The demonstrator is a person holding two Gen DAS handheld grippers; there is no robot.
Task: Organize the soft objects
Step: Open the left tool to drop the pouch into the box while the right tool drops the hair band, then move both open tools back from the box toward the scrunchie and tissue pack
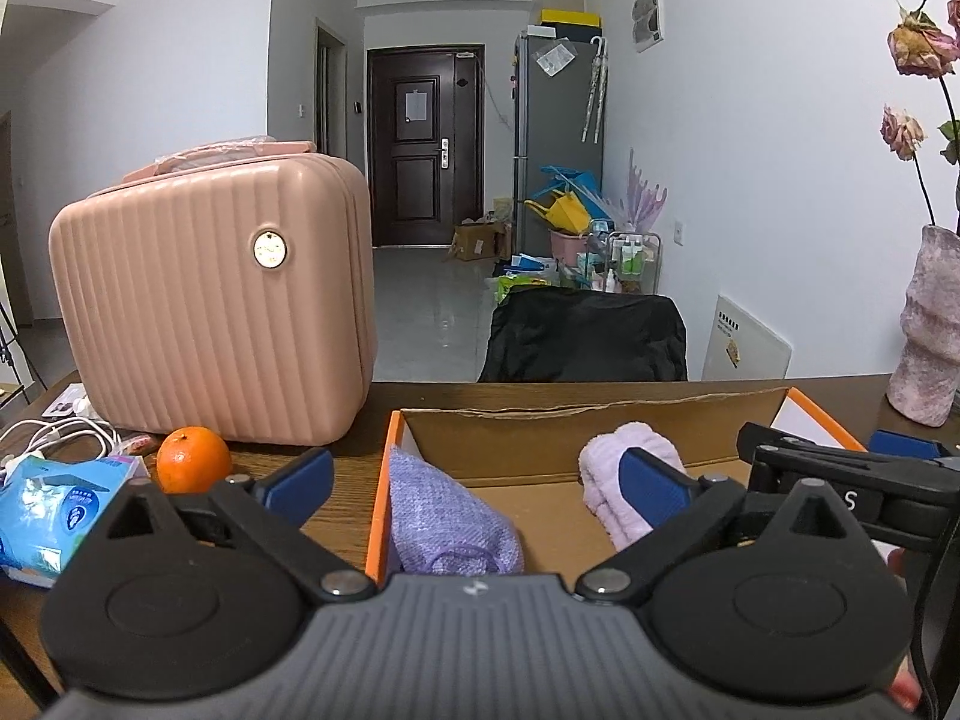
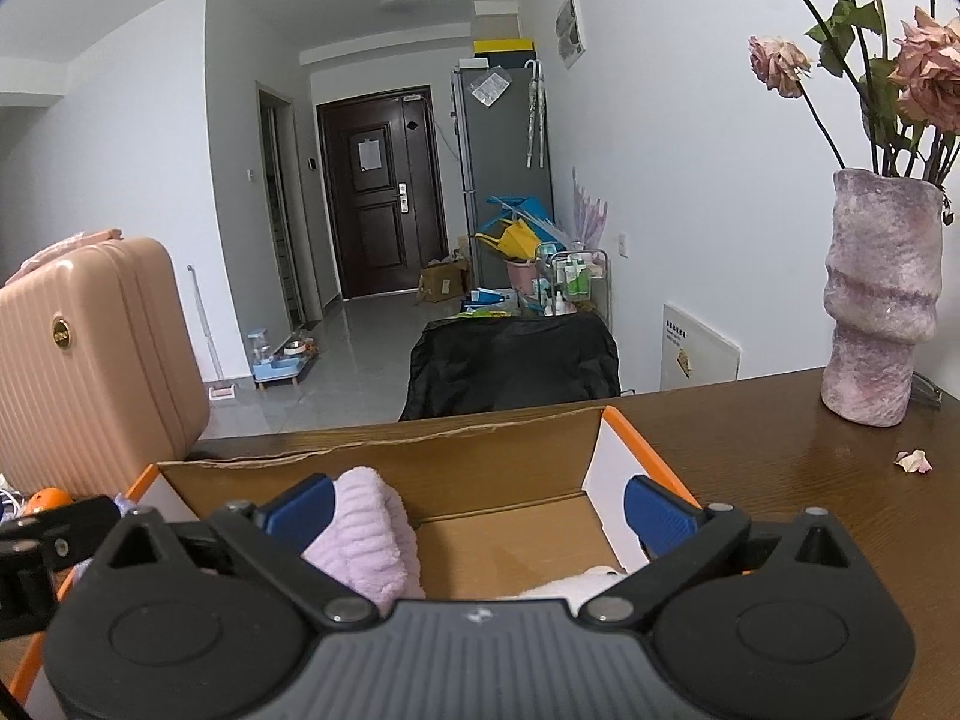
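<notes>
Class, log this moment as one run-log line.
left gripper: open, empty | right gripper: open, empty | purple cloth, lilac towel: in cardboard box

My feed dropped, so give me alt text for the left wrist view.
The open left tool hovers over a cardboard box holding a purple cloth and a pale lilac towel, gripping neither. To the left on the table stand a pink case, an orange and a tissue pack; the right tool enters from the right.
</notes>
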